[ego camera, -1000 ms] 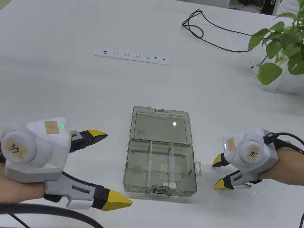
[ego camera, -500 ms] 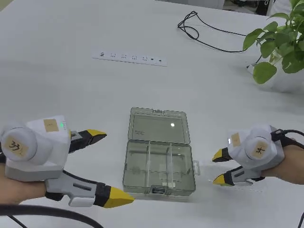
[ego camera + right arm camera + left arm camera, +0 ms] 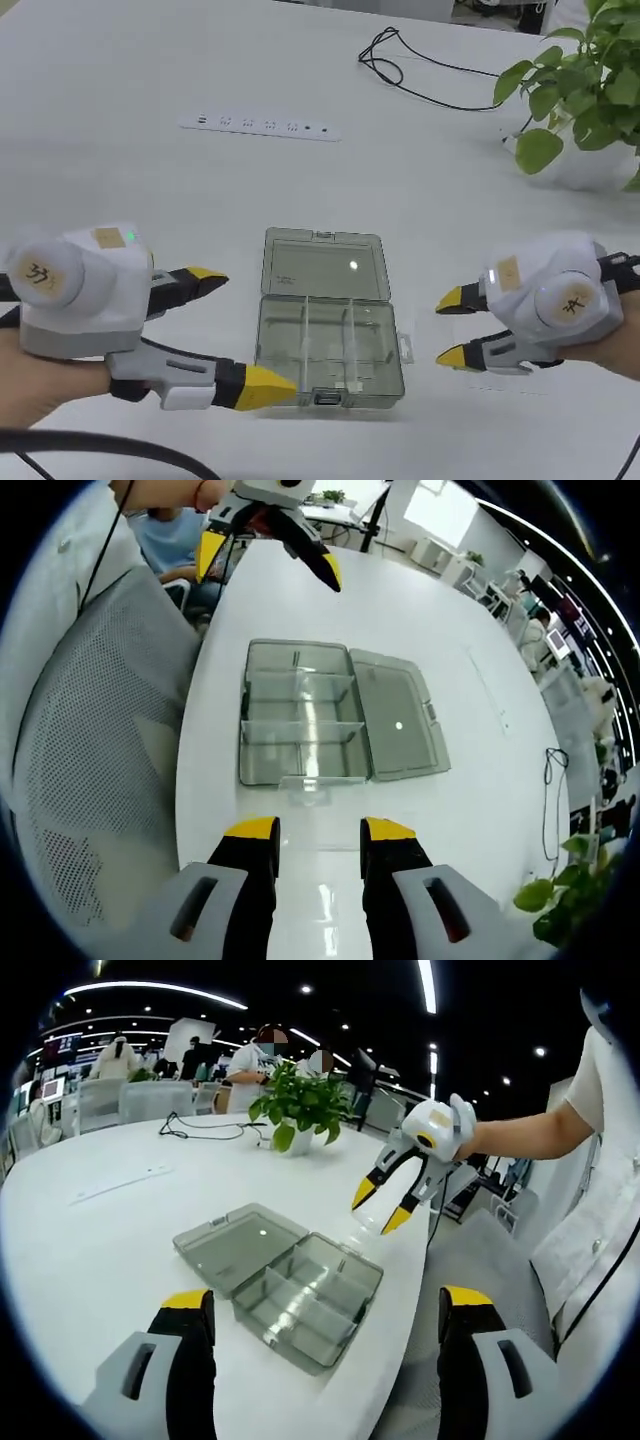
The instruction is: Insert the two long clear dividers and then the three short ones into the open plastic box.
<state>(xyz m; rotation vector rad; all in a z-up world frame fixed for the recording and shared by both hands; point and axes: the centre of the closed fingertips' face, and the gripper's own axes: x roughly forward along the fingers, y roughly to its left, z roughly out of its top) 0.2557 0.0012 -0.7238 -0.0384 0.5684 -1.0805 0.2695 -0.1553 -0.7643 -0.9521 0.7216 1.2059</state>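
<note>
Already, two long dividers (image 3: 300, 723) can be seen standing inside the open box (image 3: 262, 350), which sits in the middle of the table (image 3: 150, 170). Whether any short ones are in cannot be told. One small clear piece (image 3: 305, 792) lies on the table just beside the box, so more work is likely left. The left gripper (image 3: 235, 330) is held wide open and empty, left of the box. The right gripper (image 3: 450, 327) is held partly open and empty on the other side, pointed at the clear piece.
</note>
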